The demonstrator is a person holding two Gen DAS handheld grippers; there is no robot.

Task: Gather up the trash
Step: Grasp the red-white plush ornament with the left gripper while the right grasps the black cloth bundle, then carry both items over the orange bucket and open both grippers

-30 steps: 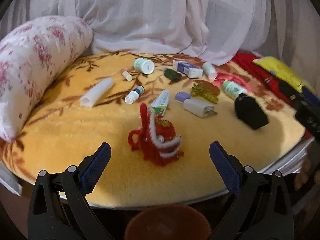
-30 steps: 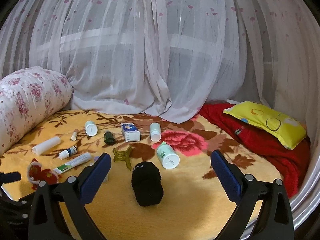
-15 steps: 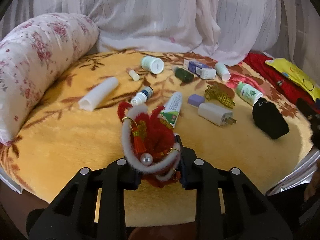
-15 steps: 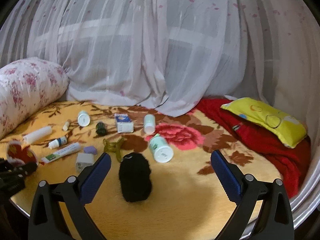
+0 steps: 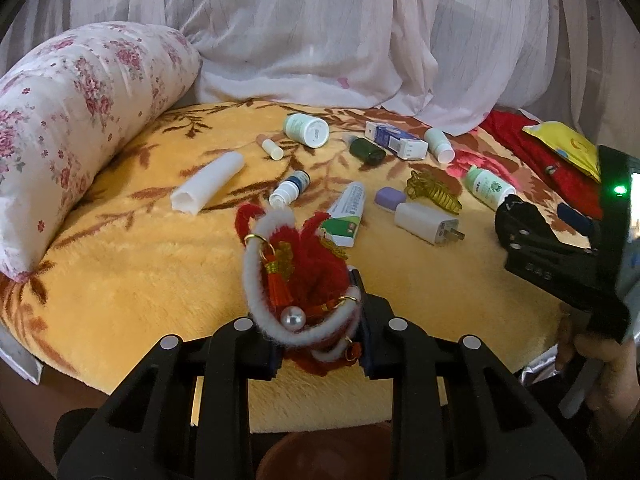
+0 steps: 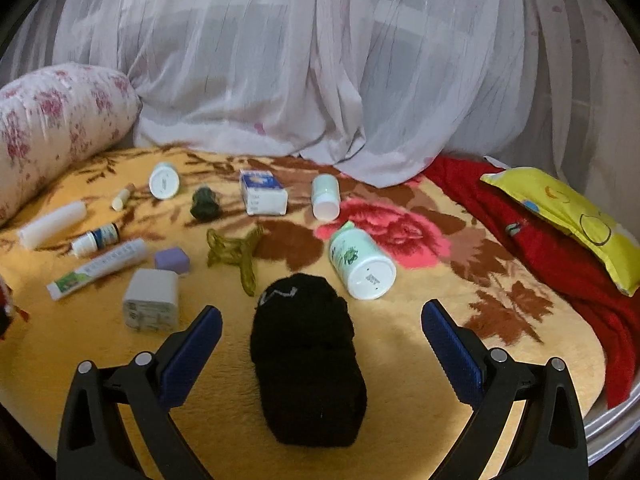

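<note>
- The left gripper (image 5: pixel 320 344) is clenched on a red-and-white pipe-cleaner ornament (image 5: pixel 298 276), lifted above the yellow floral blanket (image 5: pixel 132 272)
- The right gripper (image 6: pixel 320 344) has wide jaws, closing, with the black rolled sock (image 6: pixel 306 360) lying between them, untouched
- Only the left wrist view shows the ornament's pearl bead and gold rings; the right wrist view shows just its edge
- Small bottles, a toothpaste tube (image 6: pixel 96 268) and a white charger (image 6: pixel 151 304) lie scattered on the blanket
</note>
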